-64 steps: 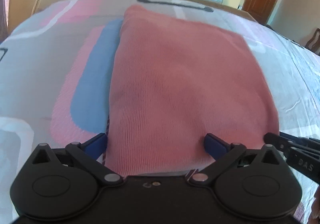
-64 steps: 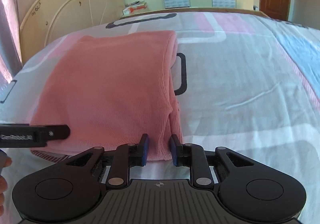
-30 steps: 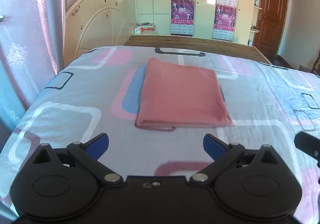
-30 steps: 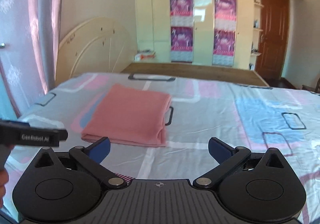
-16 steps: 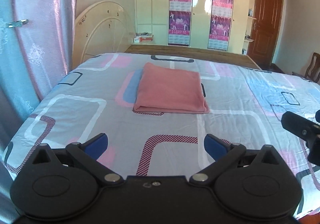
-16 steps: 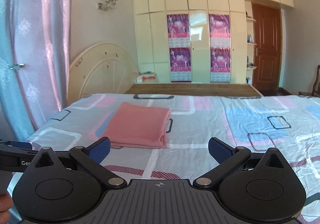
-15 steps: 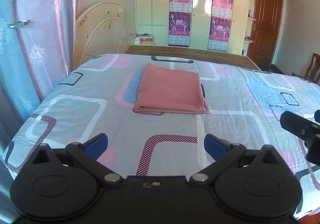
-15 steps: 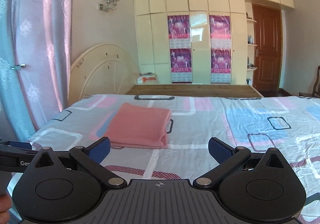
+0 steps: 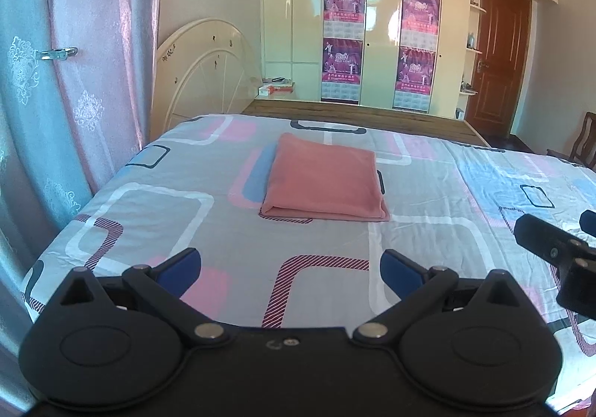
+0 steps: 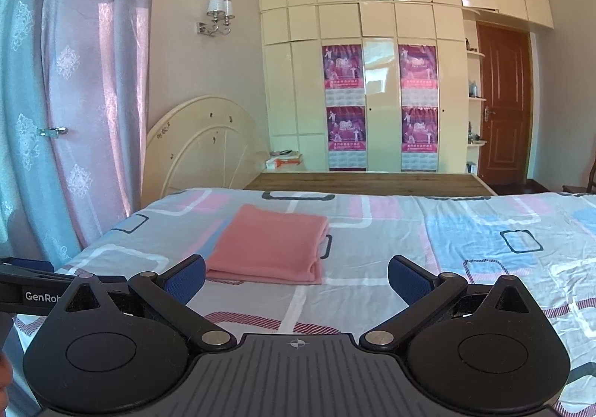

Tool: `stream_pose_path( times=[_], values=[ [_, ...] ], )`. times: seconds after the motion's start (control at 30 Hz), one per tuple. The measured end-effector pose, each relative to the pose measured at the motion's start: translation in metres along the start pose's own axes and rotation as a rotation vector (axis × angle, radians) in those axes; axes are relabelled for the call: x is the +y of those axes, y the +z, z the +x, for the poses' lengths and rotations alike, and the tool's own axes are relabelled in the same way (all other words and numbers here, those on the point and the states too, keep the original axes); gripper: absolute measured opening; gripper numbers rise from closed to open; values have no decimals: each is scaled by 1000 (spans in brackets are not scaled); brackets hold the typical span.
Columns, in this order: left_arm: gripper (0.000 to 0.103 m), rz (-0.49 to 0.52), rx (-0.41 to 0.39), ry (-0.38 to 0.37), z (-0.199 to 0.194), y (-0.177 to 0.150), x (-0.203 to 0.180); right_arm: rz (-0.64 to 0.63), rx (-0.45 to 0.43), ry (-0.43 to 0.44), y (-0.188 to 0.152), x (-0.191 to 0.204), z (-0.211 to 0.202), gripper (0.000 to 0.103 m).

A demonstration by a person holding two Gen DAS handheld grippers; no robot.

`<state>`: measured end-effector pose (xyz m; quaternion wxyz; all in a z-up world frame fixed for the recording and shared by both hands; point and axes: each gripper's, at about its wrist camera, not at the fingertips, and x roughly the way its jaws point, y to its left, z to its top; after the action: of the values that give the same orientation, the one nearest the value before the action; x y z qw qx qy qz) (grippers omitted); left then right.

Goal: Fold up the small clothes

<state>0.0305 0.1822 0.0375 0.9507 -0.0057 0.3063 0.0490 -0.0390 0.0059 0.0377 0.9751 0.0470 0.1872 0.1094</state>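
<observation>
The left gripper is spread wide, its blue pads far apart with nothing between them, held above the near part of the bed and well short of the cloth. The right gripper is likewise released and empty, its pads set wide; in the left wrist view part of it shows at the right edge, over the bed's right side, and in the right wrist view the left one juts in from the left edge, a black bar with white lettering. The cloth, a pink knitted piece, lies folded into a flat rectangle on the bed, left of the middle and toward the far end, with neat stacked layers showing along its near edge and its right side. It rests across a pink and blue shape of the sheet's pattern and touches neither gripper. Beyond the bed a cream headboard leans by the wall, beside a curtain on the left. A tall cream wardrobe with four purple posters fills the far wall, and a brown door stands to its right. A wall lamp hangs above the headboard.
</observation>
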Motion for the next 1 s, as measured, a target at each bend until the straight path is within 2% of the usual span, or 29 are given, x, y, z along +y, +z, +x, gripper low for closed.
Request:
stream_pose_path(
  times=[1.0],
  values=[
    [102,8,2,3,-3,1,-8,26,11,7,-5,-10,7,103]
  ],
)
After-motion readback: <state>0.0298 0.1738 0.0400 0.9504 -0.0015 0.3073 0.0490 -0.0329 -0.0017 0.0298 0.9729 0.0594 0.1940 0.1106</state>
